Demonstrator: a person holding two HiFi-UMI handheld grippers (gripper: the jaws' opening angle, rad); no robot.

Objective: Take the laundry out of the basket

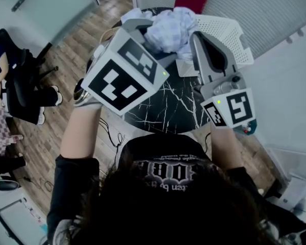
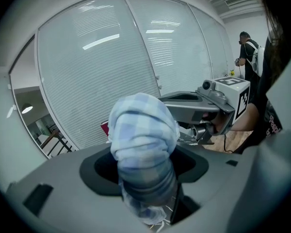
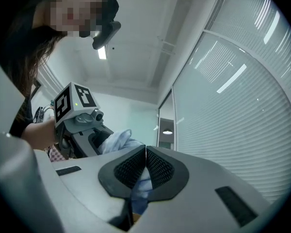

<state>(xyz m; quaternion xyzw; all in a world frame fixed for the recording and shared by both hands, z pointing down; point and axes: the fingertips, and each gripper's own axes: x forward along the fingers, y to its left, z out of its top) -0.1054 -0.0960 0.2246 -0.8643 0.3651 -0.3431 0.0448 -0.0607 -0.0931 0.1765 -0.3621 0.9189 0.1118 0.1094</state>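
Observation:
A bunched light-blue checked cloth (image 1: 171,29) is held up over the black marble table (image 1: 168,106), beside the white laundry basket (image 1: 229,34). My left gripper (image 1: 152,34) is shut on it; in the left gripper view the cloth (image 2: 143,125) fills the space between the jaws of that gripper (image 2: 143,147). My right gripper (image 1: 196,39) points up at the same bundle from the right. Its ribbed pads (image 3: 157,166) meet at the tips of the gripper (image 3: 145,152), with a fold of the cloth (image 3: 138,188) caught in the gap below them.
The basket lies tipped at the table's far right edge. A seated person on a black chair (image 1: 20,80) is at the left on the wooden floor. Cables (image 1: 112,137) lie near the table's foot. Another person (image 2: 247,47) stands by the glass wall.

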